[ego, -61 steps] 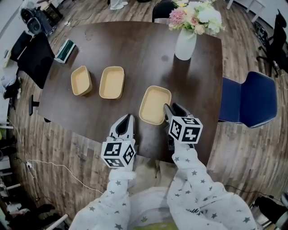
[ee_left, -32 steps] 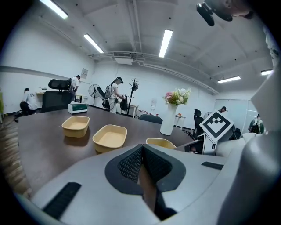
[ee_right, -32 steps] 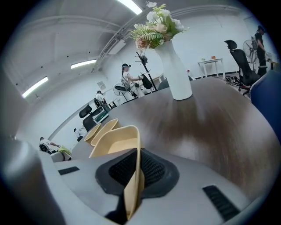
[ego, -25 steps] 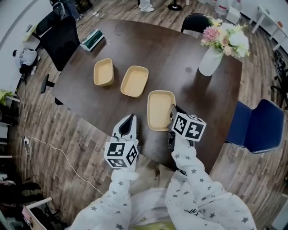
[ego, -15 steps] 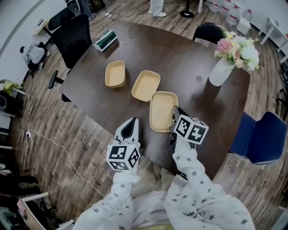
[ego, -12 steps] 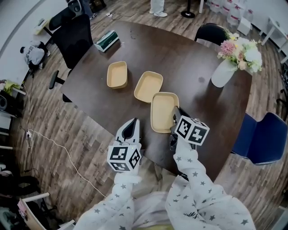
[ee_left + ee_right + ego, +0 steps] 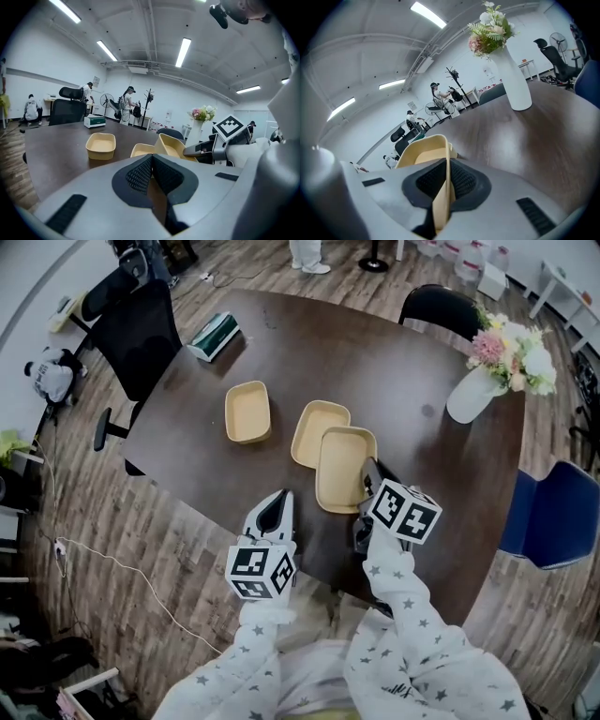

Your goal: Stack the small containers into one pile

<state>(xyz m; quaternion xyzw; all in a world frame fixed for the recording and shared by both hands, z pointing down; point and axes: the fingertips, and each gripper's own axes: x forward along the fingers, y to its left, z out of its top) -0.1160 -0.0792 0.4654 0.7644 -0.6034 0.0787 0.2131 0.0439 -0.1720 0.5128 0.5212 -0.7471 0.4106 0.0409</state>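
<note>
Three shallow tan containers are on the dark table [image 7: 394, 362]. One [image 7: 247, 412] sits alone at the left and another [image 7: 314, 427] lies in the middle. My right gripper [image 7: 367, 476] is shut on the near right wall of the third container [image 7: 342, 465], which is held tilted with its far left edge overlapping the middle one. In the right gripper view that wall [image 7: 442, 197] runs between the pads. My left gripper [image 7: 280, 497] hovers over the table's near edge, shut and empty. In the left gripper view its pads [image 7: 140, 174] meet, with the containers [image 7: 101, 145] beyond.
A white vase of flowers [image 7: 473, 395] stands at the table's far right. A green and white box [image 7: 214, 337] lies at the far left corner. A black office chair [image 7: 136, 324] is left of the table, a blue chair [image 7: 553, 521] right of it.
The right gripper has carried its container left and away from me, so it now overlaps the middle container. The left gripper has shifted a little along the table's near edge, still shut.
</note>
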